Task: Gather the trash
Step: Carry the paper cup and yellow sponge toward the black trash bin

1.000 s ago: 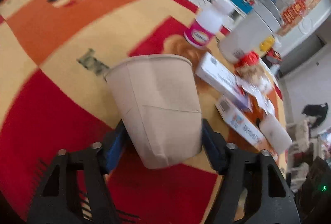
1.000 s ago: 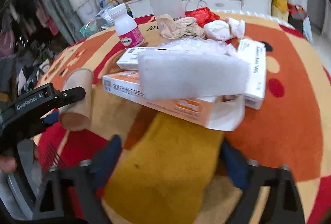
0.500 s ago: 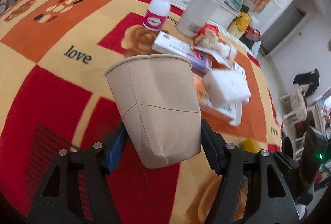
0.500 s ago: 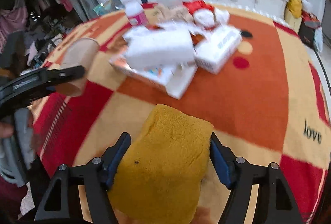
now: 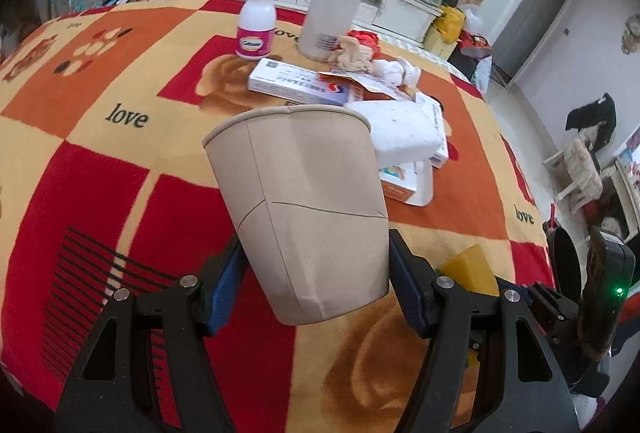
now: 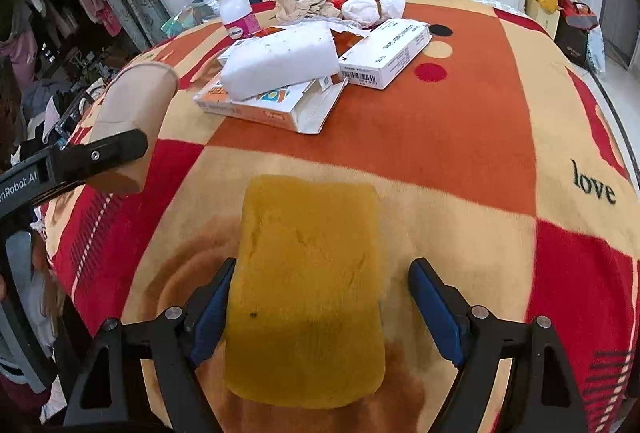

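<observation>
My left gripper (image 5: 316,281) is shut on a brown paper cup (image 5: 304,209), gripping its lower part, rim up and tilted, above the patterned tablecloth. The right wrist view has that cup (image 6: 136,101) at the left. My right gripper (image 6: 320,305) is opening around a yellow sponge (image 6: 308,285). Its right pad stands clear of the sponge and its left pad is at the sponge's edge. A corner of the sponge (image 5: 470,269) shows in the left wrist view. Farther back lies a trash pile: a white foam block (image 6: 280,61), an orange box (image 6: 256,105) and crumpled tissue (image 6: 364,9).
A white carton (image 6: 386,53), a pink-labelled pill bottle (image 5: 258,25) and a tall white flask (image 5: 332,9) stand by the pile. The red, orange and cream tablecloth (image 6: 460,137) covers the round table. Shelves and bags crowd the room behind.
Both grippers have drawn back from the trash pile toward the table's near side. The cup stays gripped. The right jaws have widened, and a gap has opened beside the sponge.
</observation>
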Tool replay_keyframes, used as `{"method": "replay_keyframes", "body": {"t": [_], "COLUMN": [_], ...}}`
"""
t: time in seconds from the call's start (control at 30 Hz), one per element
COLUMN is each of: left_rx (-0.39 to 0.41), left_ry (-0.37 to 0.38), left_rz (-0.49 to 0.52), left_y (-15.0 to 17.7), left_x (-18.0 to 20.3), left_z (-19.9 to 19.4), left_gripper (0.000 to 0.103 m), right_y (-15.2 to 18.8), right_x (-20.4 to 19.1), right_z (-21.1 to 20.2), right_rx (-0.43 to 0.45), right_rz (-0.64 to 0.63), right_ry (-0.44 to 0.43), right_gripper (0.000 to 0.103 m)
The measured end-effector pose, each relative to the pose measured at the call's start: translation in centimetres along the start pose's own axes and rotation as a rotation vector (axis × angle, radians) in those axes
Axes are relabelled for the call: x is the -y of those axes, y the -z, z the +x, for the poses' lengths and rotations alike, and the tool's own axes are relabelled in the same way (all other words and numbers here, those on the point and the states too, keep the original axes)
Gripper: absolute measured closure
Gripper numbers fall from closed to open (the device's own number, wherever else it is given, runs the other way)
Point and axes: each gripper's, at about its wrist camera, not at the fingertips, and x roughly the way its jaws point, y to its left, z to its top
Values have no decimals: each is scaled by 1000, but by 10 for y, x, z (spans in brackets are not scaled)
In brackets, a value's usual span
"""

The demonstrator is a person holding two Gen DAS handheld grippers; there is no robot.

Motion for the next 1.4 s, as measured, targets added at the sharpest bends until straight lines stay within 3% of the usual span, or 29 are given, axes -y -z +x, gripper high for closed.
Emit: {"method": "replay_keyframes", "body": {"t": [0.2, 0.23, 0.27, 0.6, 1.4], "left_rx": [-5, -3, -1, 22, -11], "left_ry": [3, 3, 4, 41, 143], "left_rz": [12, 18, 24, 108, 355], "left_y": [2, 2, 3, 3, 21], "left_x": [11, 13, 15, 63, 211], "left_z": [-1, -2, -3, -4, 32], "left_gripper": [37, 37, 37, 37, 37], "right_y": [7, 7, 8, 4, 39], "right_x": [-2, -2, -1, 28, 152], "right_z": [-2, -3, -7, -49, -122], "right_rx": [16, 22, 31, 143, 233], "right_rz": [-30, -31, -28, 6, 239], "right_ry": [-25, -31, -44, 3, 176], "right_gripper": [20, 24, 44, 43, 42]}}
